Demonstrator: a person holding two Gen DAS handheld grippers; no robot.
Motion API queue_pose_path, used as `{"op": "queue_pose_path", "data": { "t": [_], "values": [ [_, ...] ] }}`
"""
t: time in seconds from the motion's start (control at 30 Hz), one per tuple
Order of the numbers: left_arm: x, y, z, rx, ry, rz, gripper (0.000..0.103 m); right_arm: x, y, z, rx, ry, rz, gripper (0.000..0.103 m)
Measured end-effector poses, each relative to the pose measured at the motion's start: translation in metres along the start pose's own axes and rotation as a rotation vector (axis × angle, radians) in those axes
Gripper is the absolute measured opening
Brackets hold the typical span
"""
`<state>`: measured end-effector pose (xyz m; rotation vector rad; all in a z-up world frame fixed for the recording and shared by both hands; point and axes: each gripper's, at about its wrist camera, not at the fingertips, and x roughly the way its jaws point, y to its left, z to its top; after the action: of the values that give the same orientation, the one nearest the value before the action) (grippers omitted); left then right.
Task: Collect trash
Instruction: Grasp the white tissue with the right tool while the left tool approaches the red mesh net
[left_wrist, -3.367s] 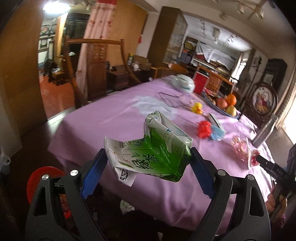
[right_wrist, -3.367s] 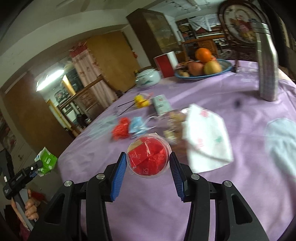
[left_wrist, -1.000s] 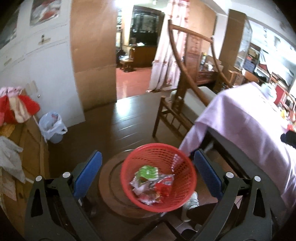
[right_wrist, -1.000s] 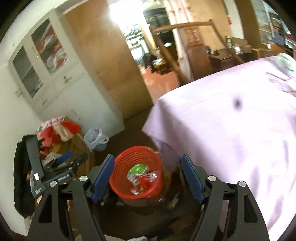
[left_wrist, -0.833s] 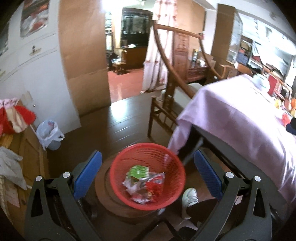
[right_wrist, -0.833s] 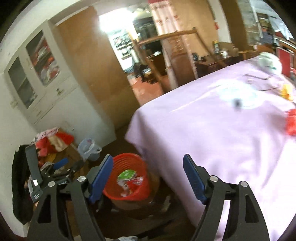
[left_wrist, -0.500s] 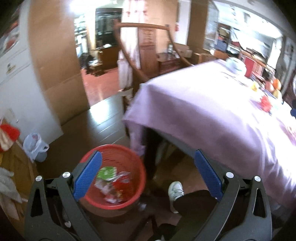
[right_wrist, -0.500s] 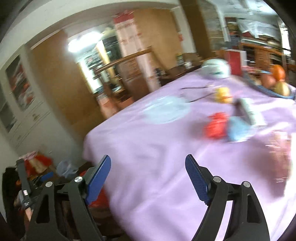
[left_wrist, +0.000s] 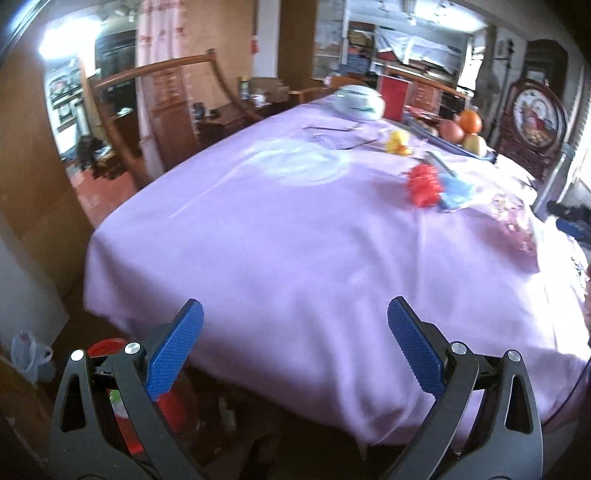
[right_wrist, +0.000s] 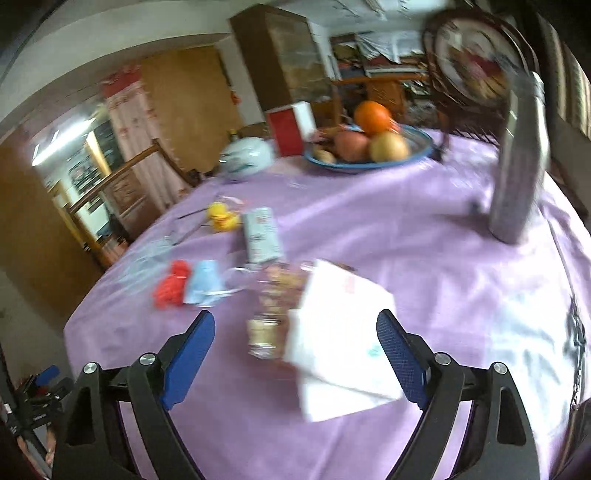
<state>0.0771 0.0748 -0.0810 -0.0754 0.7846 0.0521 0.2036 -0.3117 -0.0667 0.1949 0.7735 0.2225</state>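
the left gripper (left_wrist: 295, 332) hangs released and empty over the near edge of the table (left_wrist: 295, 240). the right gripper (right_wrist: 295, 343) is opening, nothing pressed between its jaws, above a white paper bag (right_wrist: 343, 350) and a clear wrapper (right_wrist: 269, 314). red trash (right_wrist: 171, 284) lies further left.

A fruit bowl (right_wrist: 369, 155) sits behind a napkin (right_wrist: 343, 343) on the table (right_wrist: 424, 258).
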Motion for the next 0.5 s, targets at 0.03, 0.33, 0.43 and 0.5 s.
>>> {"op": "queue_pose_path", "data": {
  "t": [0.03, 0.33, 0.43, 0.5],
  "values": [
    [0.004, -0.007, 0.004, 0.009, 0.001, -0.006, 0.096, 0.005, -0.004, -0.002, 0.001, 0.011, -0.010, 0.088],
    [0.040, -0.065, 0.047, 0.090, 0.016, -0.060, 0.096, 0.008, -0.031, -0.006, 0.109, 0.037, 0.006, 0.004],
    [0.054, -0.080, 0.064, 0.110, 0.024, -0.092, 0.096, -0.008, -0.036, -0.001, 0.125, -0.045, -0.023, 0.004],
    [0.063, -0.087, 0.074, 0.114, 0.041, -0.114, 0.096, -0.015, -0.044, -0.001, 0.152, -0.071, -0.037, 0.004]
  ]
}}
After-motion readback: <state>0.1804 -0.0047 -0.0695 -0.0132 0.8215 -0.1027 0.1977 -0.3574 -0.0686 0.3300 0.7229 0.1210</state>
